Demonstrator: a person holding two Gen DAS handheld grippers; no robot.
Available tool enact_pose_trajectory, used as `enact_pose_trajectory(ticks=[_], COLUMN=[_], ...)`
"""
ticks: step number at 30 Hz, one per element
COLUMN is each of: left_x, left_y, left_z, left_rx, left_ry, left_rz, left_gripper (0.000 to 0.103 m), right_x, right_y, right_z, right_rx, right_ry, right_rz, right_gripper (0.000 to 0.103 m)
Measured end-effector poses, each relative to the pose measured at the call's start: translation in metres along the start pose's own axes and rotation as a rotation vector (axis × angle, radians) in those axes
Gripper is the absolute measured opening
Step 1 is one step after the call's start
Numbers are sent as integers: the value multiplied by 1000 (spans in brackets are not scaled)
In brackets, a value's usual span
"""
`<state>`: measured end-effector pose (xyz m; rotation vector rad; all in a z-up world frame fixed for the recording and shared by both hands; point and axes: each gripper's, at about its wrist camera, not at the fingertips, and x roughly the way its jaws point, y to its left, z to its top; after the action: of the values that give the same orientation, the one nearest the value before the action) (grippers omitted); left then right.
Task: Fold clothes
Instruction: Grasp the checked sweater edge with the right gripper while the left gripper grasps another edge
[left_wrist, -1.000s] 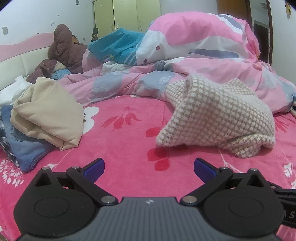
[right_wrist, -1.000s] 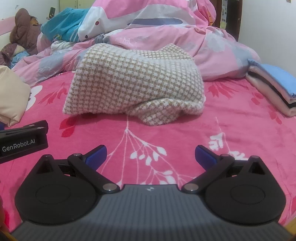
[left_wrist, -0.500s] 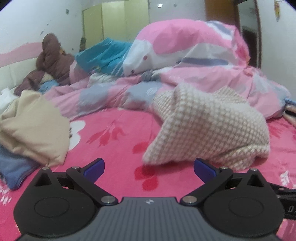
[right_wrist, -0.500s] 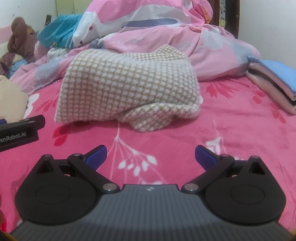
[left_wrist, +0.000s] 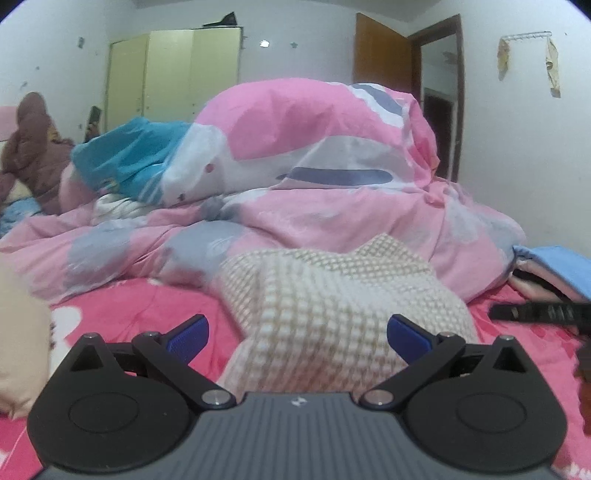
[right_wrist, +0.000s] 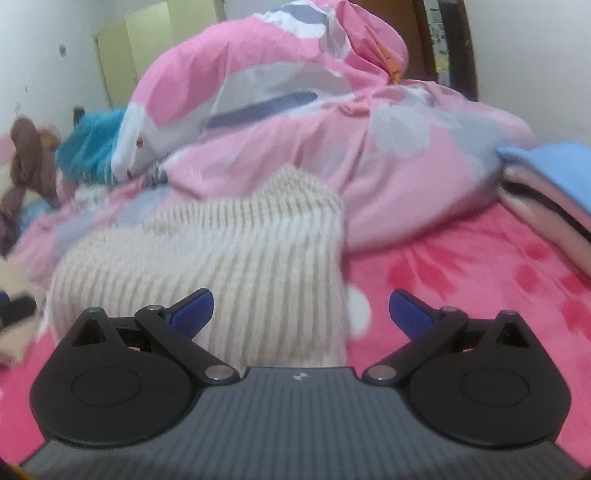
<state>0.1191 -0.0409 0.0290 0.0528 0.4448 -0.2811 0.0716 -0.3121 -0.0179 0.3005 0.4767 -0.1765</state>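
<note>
A crumpled beige-and-white checked knit garment (left_wrist: 332, 306) lies on the pink flowered bed sheet (left_wrist: 140, 306). My left gripper (left_wrist: 297, 336) is open, low over the sheet, with the garment's near edge lying between its blue fingertips. In the right wrist view the same knit garment (right_wrist: 221, 258) is blurred and fills the left and middle. My right gripper (right_wrist: 301, 312) is open too, its left fingertip in front of the garment's right part and its right one over bare sheet (right_wrist: 480, 266). Neither gripper holds anything.
A bulky pink quilt (left_wrist: 314, 177) rises right behind the garment. A beige garment (left_wrist: 22, 332) lies at the left. A folded stack with a blue top layer (right_wrist: 546, 192) sits at the right. The other gripper's black body (left_wrist: 543, 314) shows at the right edge.
Both grippers have moved forward and lower toward the knit garment, which now looms large between their fingertips. The jaws stayed open.
</note>
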Motion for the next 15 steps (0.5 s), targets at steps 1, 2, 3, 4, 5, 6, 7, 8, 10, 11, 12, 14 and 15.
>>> enact_pose_trajectory(ticks=[1, 2, 3, 4, 5, 6, 7, 8, 10, 11, 12, 14, 15], left_x=[6, 12, 18, 23, 29, 35, 41, 47, 59, 64, 70, 71, 69], left_y=[-1, -2, -3, -4, -5, -6, -6, -7, -9, -10, -11, -10, -9], left_z=[0, 0, -1, -1, -1, -1, -1, -2, -2, -2, -2, -3, -3], left_rx=[2, 4, 6, 9, 11, 13, 15, 17, 22, 24, 26, 18, 15], left_ry=[8, 17, 25, 34, 42, 51, 59, 68, 85, 93, 102, 99, 97], left_rz=[0, 0, 1, 1, 1, 1, 2, 2, 2, 2, 3, -8, -11], left_gripper=[103, 102, 102, 100, 95, 92, 85, 83, 79, 77, 76, 60, 55], right_x=[12, 26, 40, 53, 66, 78, 89, 100, 120, 128, 134, 145, 145], right_y=[-6, -13, -18, -23, -29, -34, -40, -45, -51, -53, -54, -55, -54], right_z=[8, 15, 21, 26, 30, 33, 34, 34, 33, 30, 28, 24, 23], right_rx=[14, 30, 45, 64, 85, 110, 138, 161, 198, 213, 227, 255, 269], right_ry=[1, 8, 15, 24, 34, 48, 62, 80, 120, 143, 168, 217, 225], right_rz=[10, 11, 5, 3, 3, 10, 19, 30, 48, 53, 66, 102, 118], right_gripper=[102, 102, 102, 102, 102, 102, 101, 99, 95, 88, 84, 60, 54])
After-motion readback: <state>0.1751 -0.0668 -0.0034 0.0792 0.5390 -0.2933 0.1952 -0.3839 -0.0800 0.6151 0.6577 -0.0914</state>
